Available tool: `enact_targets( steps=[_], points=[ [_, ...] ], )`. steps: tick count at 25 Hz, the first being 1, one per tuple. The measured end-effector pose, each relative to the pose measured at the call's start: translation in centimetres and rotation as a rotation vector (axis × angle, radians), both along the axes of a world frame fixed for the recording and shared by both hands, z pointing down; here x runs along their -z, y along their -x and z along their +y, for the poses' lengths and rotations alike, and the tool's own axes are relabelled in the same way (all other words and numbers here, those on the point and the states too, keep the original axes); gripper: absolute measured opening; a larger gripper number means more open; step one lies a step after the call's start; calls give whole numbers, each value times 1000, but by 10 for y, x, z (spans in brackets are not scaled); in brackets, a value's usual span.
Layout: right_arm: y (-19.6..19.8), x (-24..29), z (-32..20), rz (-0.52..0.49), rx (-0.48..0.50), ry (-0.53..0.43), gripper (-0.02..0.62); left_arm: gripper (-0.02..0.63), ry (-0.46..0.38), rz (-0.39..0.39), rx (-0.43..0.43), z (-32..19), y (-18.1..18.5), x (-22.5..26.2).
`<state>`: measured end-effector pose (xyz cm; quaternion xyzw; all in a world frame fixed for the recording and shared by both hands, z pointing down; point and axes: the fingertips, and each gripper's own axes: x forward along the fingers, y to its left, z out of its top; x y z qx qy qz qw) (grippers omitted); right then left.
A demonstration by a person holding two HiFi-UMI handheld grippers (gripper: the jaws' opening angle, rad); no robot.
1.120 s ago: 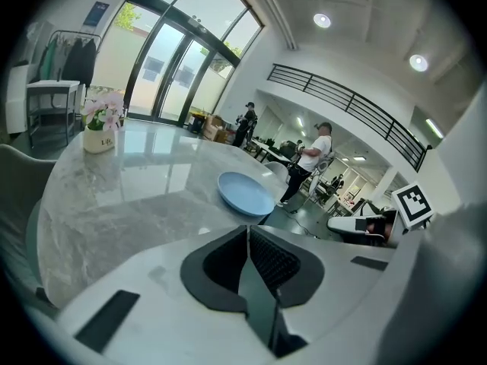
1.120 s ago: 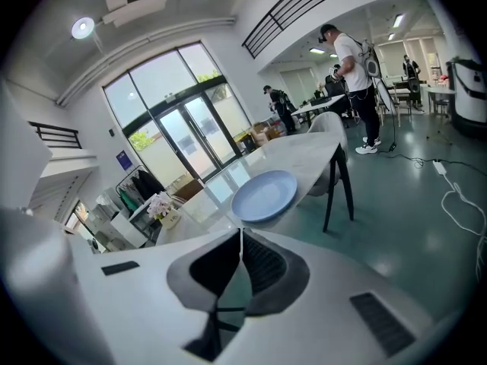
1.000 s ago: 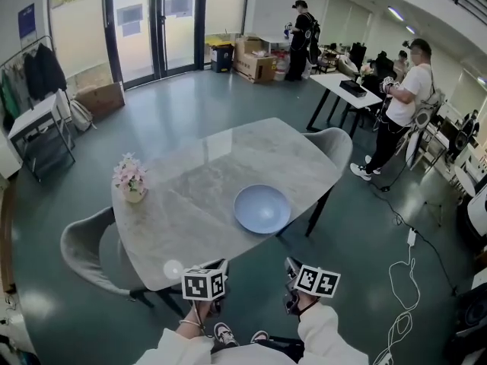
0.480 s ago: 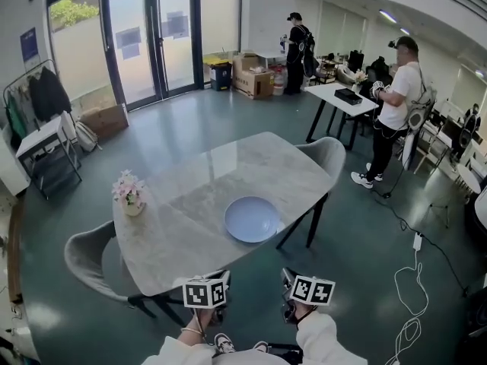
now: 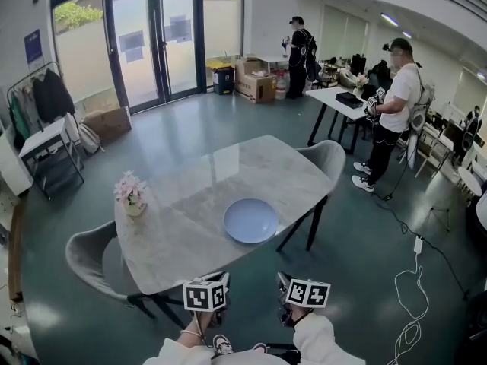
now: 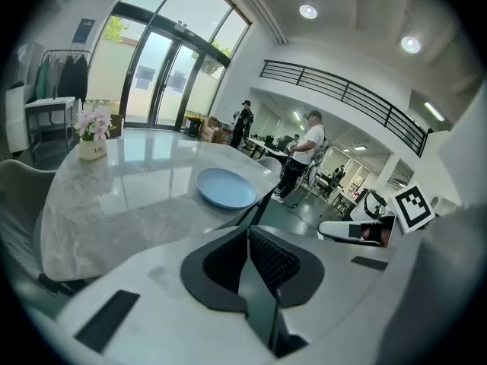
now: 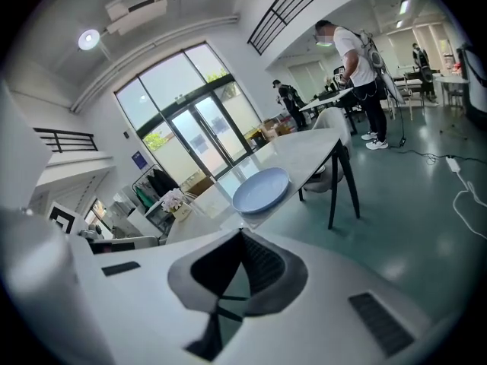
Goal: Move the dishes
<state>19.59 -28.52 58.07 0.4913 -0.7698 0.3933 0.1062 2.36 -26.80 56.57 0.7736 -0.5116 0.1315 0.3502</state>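
Note:
A light blue plate (image 5: pixel 250 220) lies on the grey marble table (image 5: pixel 190 242), toward its right near edge. It also shows as the blue plate (image 6: pixel 225 188) in the left gripper view and as the plate (image 7: pixel 262 189) in the right gripper view. My left gripper (image 5: pixel 215 289) and right gripper (image 5: pixel 285 291) hang close to my body, below the table's near edge and well short of the plate. In their own views the left gripper (image 6: pixel 249 233) and the right gripper (image 7: pixel 242 236) have their jaws pressed together, with nothing between them.
A small vase of pink flowers (image 5: pixel 131 195) stands at the table's left end. Grey chairs sit at the near left (image 5: pixel 87 255) and far right (image 5: pixel 327 158). Two people (image 5: pixel 392 105) stand by a white desk at the right. Cables (image 5: pixel 407 284) trail over the floor.
The head view has pulled back a little, so the table and plate look farther off. Both grippers stay low by my body, still shut.

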Motion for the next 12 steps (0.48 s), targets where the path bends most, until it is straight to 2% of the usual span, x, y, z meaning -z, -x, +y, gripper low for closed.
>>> enact_targets(
  steps=[12],
  points=[
    [-5,-5,1,-8,-25,10,58,18,1,5,33,-6,7,-4]
  ],
)
